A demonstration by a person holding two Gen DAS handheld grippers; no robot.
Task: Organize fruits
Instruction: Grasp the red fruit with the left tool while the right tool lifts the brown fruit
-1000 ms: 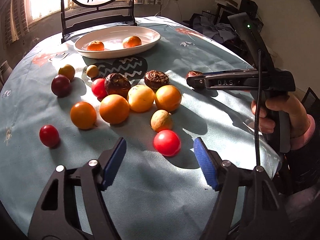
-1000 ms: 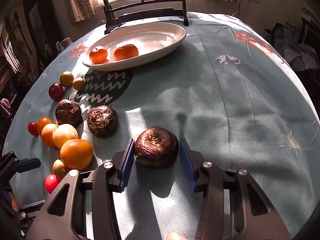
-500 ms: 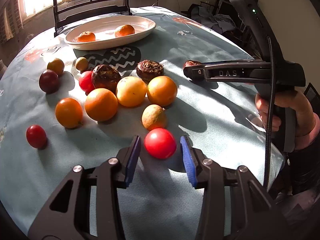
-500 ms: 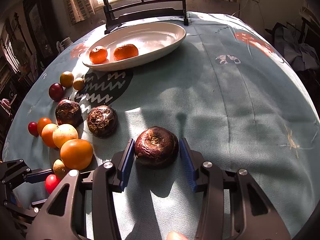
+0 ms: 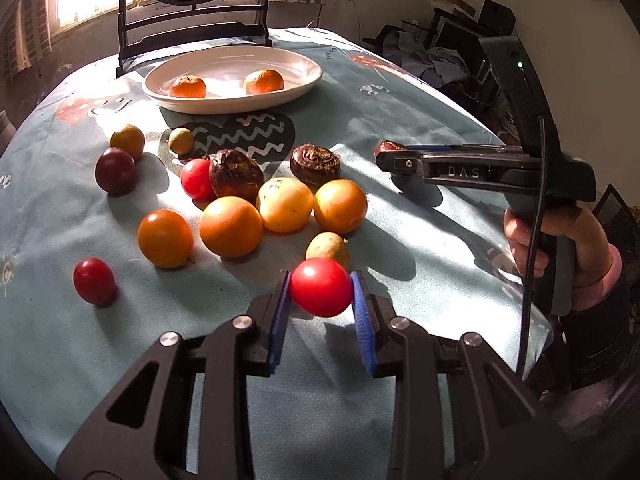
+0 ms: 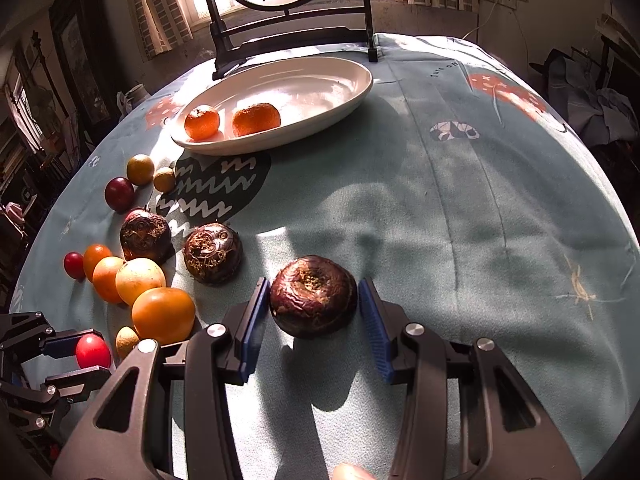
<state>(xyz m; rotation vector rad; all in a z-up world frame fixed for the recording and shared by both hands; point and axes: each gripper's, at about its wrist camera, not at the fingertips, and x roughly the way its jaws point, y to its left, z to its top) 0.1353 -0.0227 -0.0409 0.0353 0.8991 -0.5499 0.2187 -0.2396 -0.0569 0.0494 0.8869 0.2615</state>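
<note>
My left gripper (image 5: 320, 276) is shut on a red tomato (image 5: 320, 286) near the front of the round table, and its blue pads press both sides. In the right wrist view that gripper (image 6: 86, 354) shows at the lower left with the tomato (image 6: 93, 351). My right gripper (image 6: 313, 282) is shut on a dark brown wrinkled fruit (image 6: 314, 296), which rests on the cloth. The left wrist view shows this gripper (image 5: 384, 154) from the side. A white oval plate (image 5: 304, 80) at the back holds two mandarins (image 5: 188, 86).
Loose fruit lies left of centre: oranges (image 5: 231, 226), two more dark brown fruits (image 5: 236, 174), small red tomatoes (image 5: 94, 280), a plum (image 5: 115, 170). A framed screen on a black stand (image 5: 192, 36) rises behind the plate. A person's hand (image 5: 560, 240) holds the right gripper at the table's right edge.
My left gripper's jaws have closed from wide apart onto the red tomato. The right gripper and its dark fruit have stayed as they were.
</note>
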